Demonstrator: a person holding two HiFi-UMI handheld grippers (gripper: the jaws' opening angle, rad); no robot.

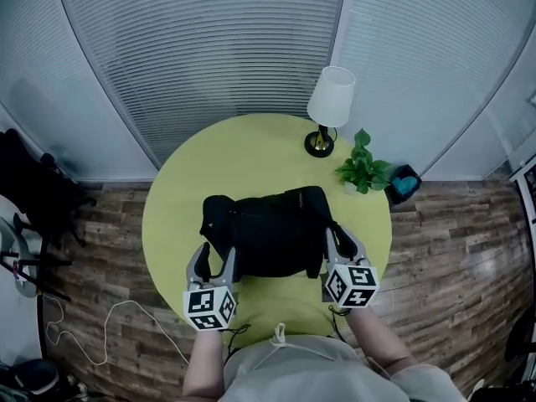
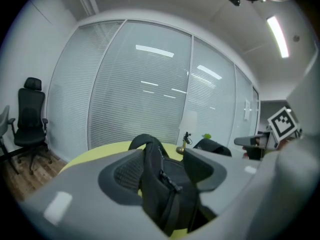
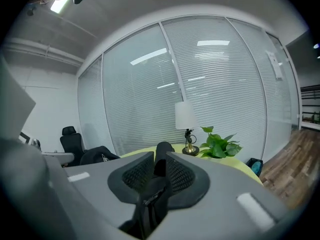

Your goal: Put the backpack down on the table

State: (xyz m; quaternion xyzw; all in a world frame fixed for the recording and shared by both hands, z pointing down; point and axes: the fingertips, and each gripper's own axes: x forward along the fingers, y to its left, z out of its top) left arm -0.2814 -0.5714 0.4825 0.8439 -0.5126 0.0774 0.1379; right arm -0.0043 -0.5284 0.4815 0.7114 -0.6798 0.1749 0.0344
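backpack (image 3: 150, 204) btm: hidden by right claw (image 3: 160, 157) | chair (image 1: 33, 189): cut at L edge | blue item (image 1: 404, 182): unclear

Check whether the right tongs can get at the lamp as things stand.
Probably not yet: the right tongs are shut on the backpack, which sits between them and the lamp at the far edge of the table.

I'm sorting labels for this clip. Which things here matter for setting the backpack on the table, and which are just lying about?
Job: backpack, table, left tool and right tool, both gripping the backpack.
Lying about: lamp, potted plant, office chair.
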